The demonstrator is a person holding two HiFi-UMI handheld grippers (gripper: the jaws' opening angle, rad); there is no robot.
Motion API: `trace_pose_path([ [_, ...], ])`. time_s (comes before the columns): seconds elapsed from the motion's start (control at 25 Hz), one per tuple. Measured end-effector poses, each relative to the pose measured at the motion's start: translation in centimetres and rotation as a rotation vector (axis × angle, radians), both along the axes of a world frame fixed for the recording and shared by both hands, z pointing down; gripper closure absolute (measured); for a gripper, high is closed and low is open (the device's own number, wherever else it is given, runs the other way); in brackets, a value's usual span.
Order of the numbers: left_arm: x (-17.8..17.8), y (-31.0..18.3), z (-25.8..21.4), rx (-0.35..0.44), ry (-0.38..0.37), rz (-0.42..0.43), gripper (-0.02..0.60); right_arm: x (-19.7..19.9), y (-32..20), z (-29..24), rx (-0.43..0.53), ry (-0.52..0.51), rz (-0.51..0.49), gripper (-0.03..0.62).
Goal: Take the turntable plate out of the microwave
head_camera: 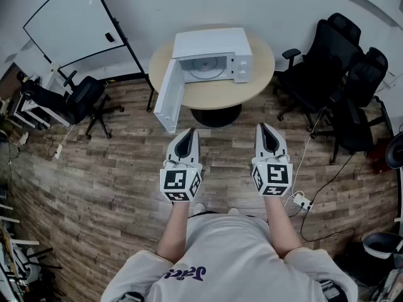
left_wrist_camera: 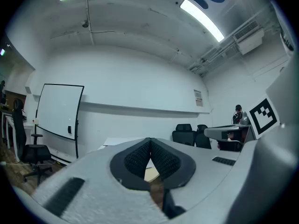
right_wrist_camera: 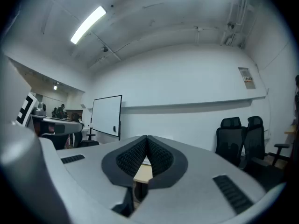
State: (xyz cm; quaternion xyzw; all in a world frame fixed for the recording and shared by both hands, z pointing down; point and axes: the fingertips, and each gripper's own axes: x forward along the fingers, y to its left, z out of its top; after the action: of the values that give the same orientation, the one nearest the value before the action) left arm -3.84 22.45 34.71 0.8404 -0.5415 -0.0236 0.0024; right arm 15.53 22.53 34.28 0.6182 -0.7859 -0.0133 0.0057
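A white microwave [head_camera: 212, 54] stands on a round wooden table [head_camera: 258, 77] ahead of me, its door [head_camera: 169, 95] swung wide open to the left. Inside the cavity lies the round glass turntable plate [head_camera: 206, 68]. My left gripper [head_camera: 189, 132] and right gripper [head_camera: 262, 128] are held level over the wooden floor, well short of the table, both shut with nothing between the jaws. In the left gripper view the left gripper [left_wrist_camera: 150, 141] hides most of the table, and in the right gripper view the right gripper [right_wrist_camera: 146, 139] does the same.
Black office chairs [head_camera: 327, 74] crowd the right of the table, another chair [head_camera: 85, 99] stands at the left. A whiteboard [head_camera: 75, 24] leans at the back left. A power strip with cables [head_camera: 302, 201] lies on the floor at my right.
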Motion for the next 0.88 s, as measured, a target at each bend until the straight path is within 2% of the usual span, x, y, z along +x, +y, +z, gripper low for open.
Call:
trace_pose_path([
  [0.28, 2.0, 1.6, 1.2, -0.010, -0.001, -0.066, 0.568, 2.2, 1.4, 2.0, -0.057, -0.009, -0.039, 0.579],
  [0.48, 2.4, 1.7, 2.3, -0.019, -0.062, -0.105, 0.568, 2.2, 1.2, 2.8, -0.070, 0.000, -0.100, 0.579],
  [0.72, 1.6, -0.3, 3.2, -0.037, -0.051, -0.124, 0.568, 2.2, -1.0, 4.6, -0.138, 0.009, -0.095, 0.579],
  [0.88, 1.4, -3.0, 4.3, -0.060, -0.051, -0.122, 0.568, 1.1, -3.6, 5.4, -0.140, 0.056, -0.106, 0.579],
])
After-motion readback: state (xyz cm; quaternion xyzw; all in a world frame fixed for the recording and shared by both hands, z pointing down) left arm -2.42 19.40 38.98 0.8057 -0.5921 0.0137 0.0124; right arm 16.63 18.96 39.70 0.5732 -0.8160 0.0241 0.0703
